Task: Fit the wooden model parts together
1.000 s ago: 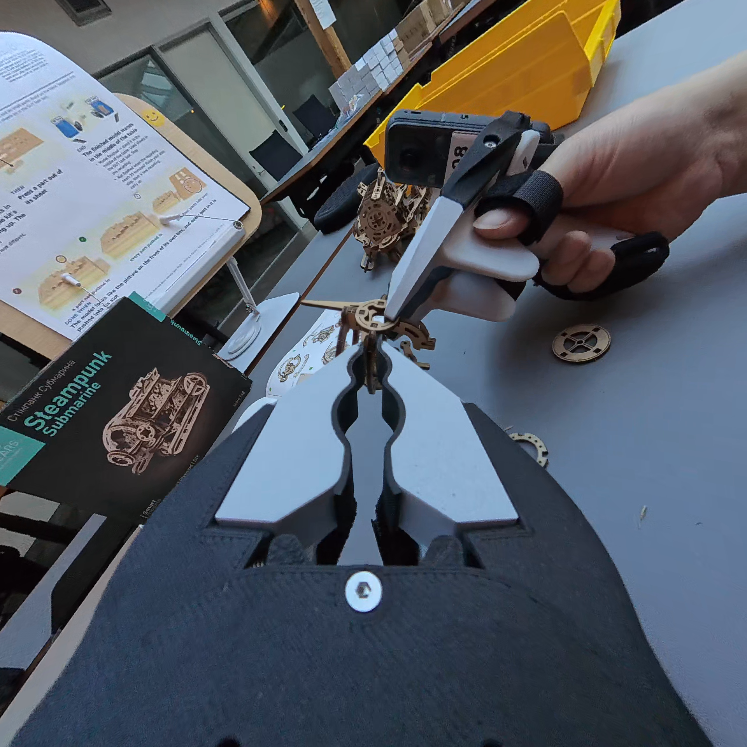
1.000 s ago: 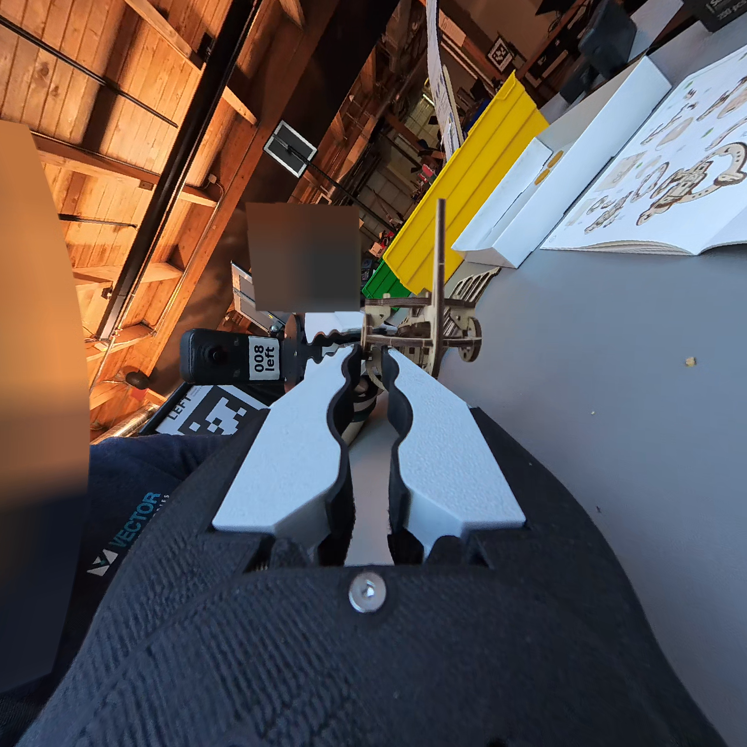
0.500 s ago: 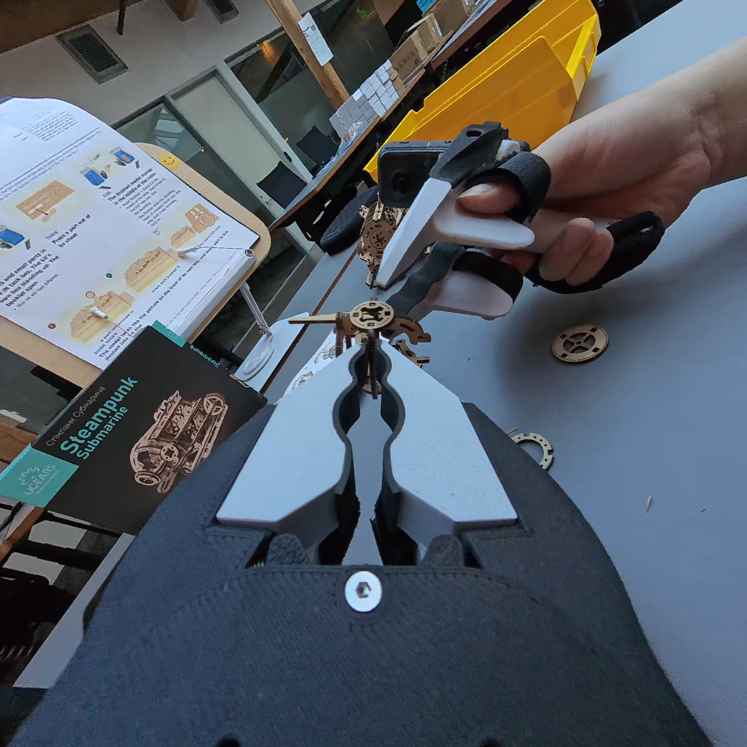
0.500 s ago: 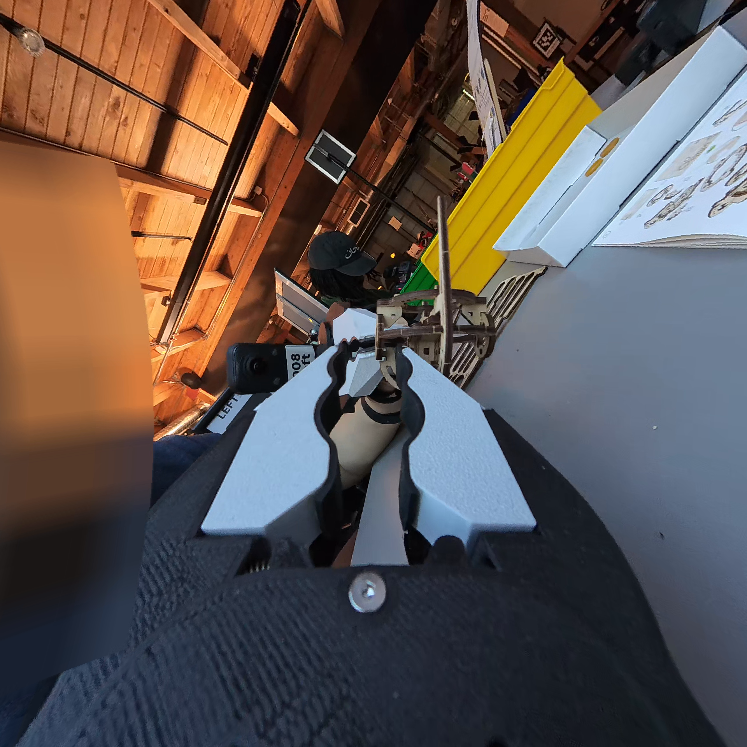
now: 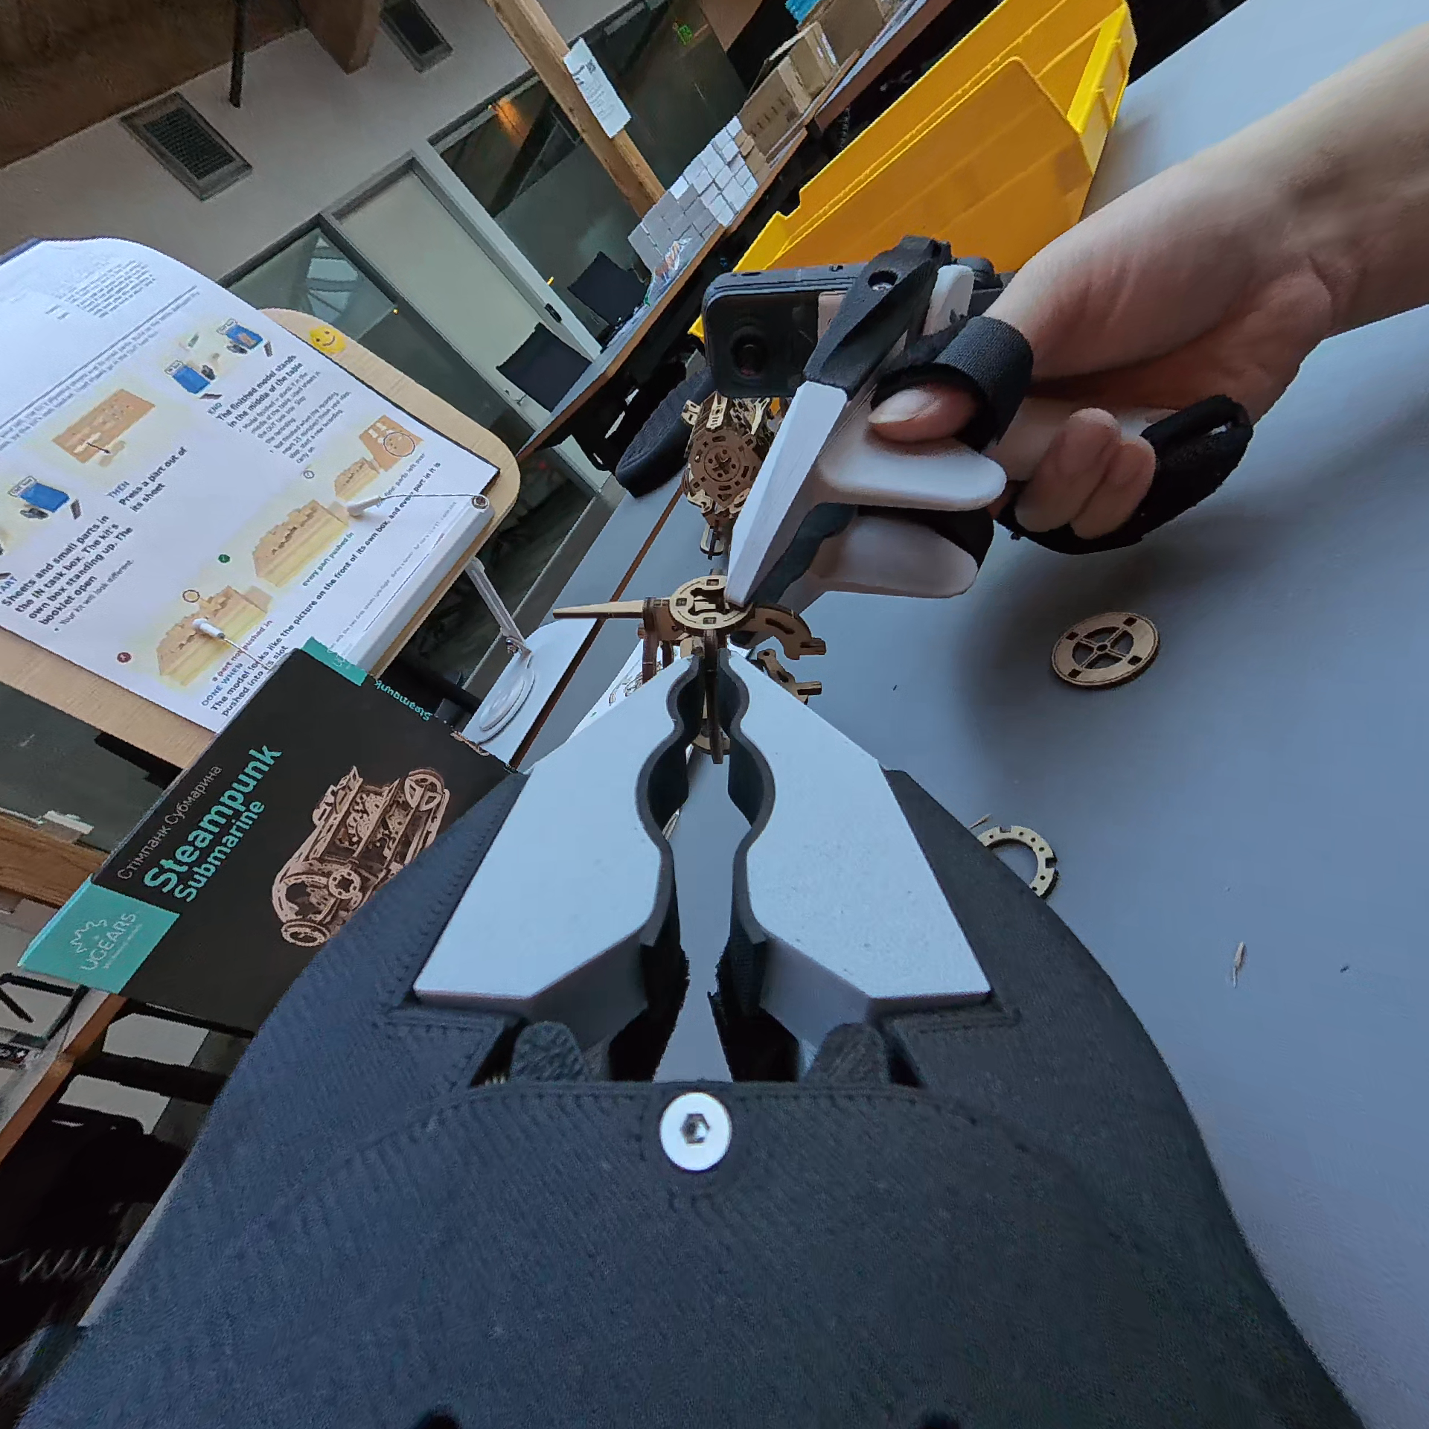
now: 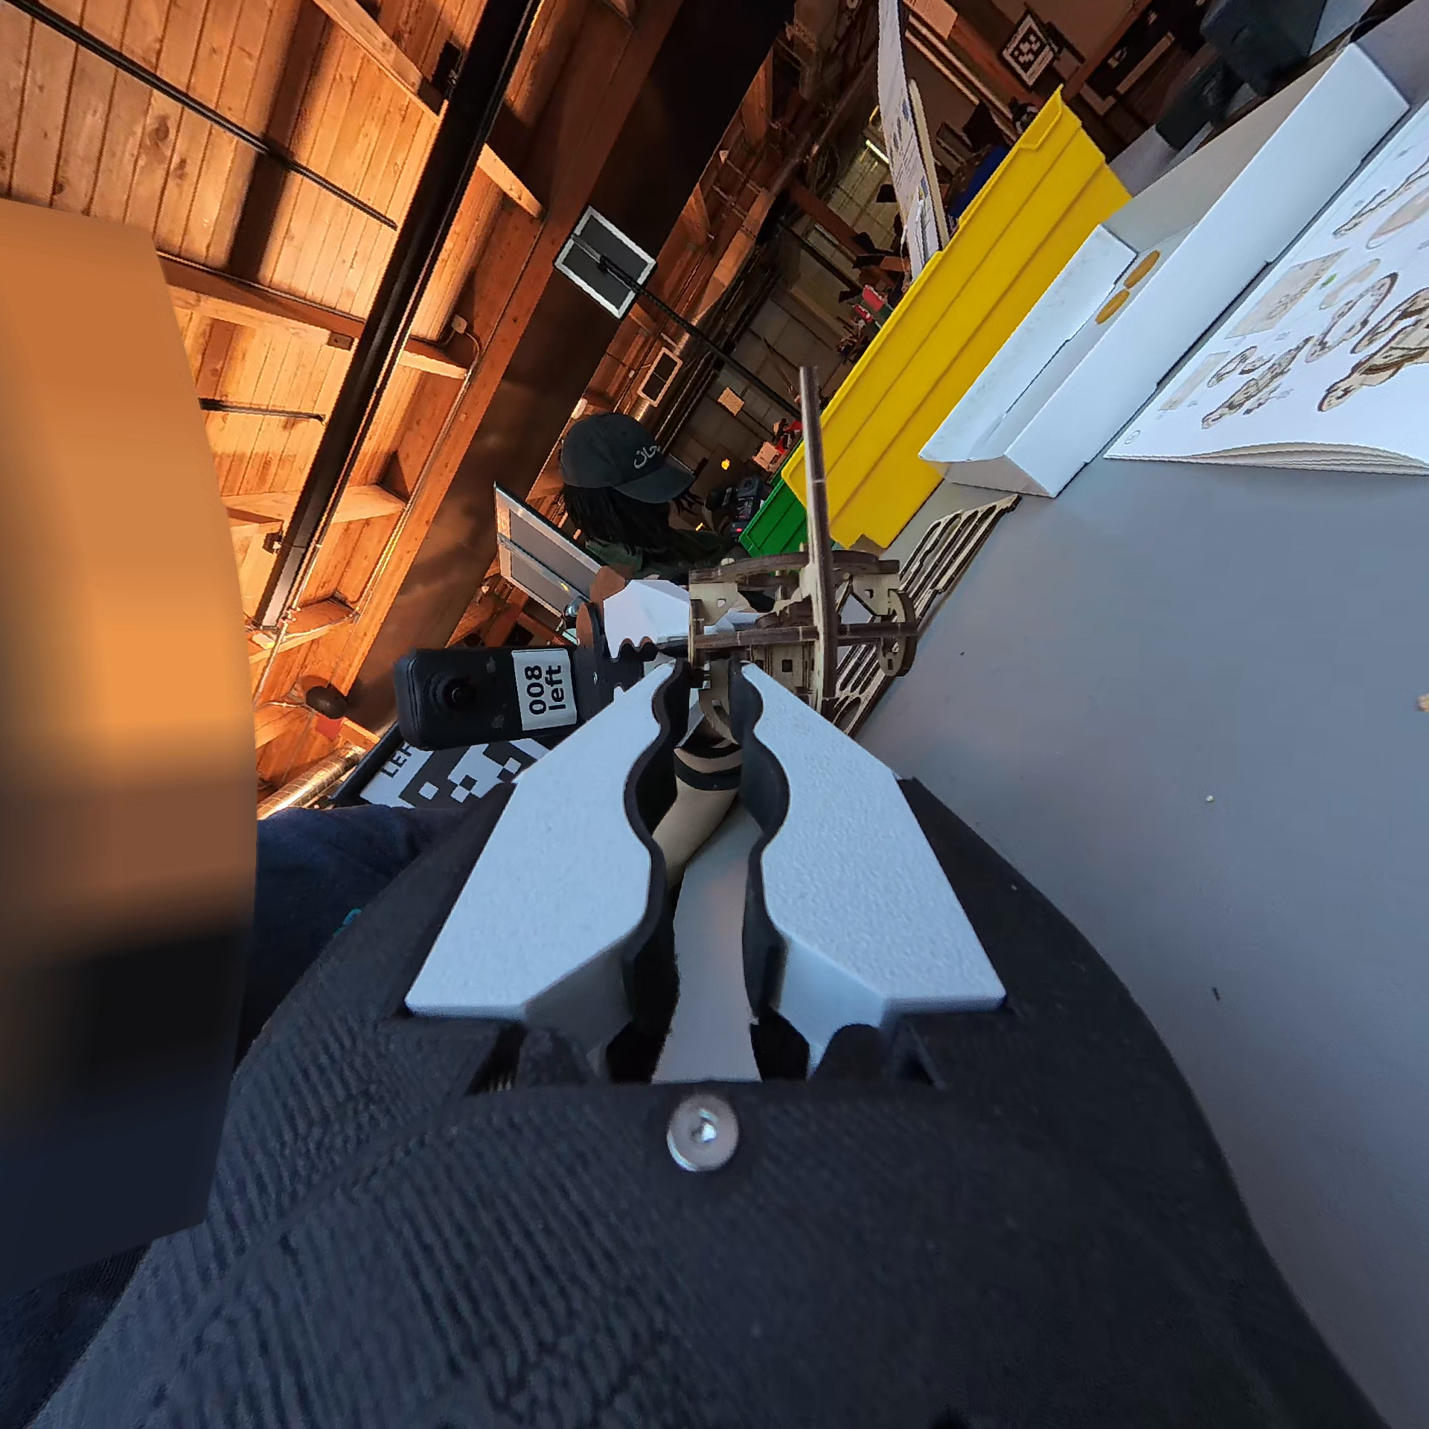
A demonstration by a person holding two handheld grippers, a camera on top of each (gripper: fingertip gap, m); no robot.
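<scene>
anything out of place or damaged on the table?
No damage visible. Two loose wooden pieces lie flat on the grey table, away from the model in the left gripper: a spoked disc and a toothed ring. Small splinters lie nearby.

Small brown wooden model assembly [image 5: 707,619], gear disc on top, held above table.

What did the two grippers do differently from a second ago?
The right gripper lifted off the wooden model half a second ago, then came back down onto its top gear. The left gripper kept the model clamped; the loose wheel stayed on the table.
</scene>
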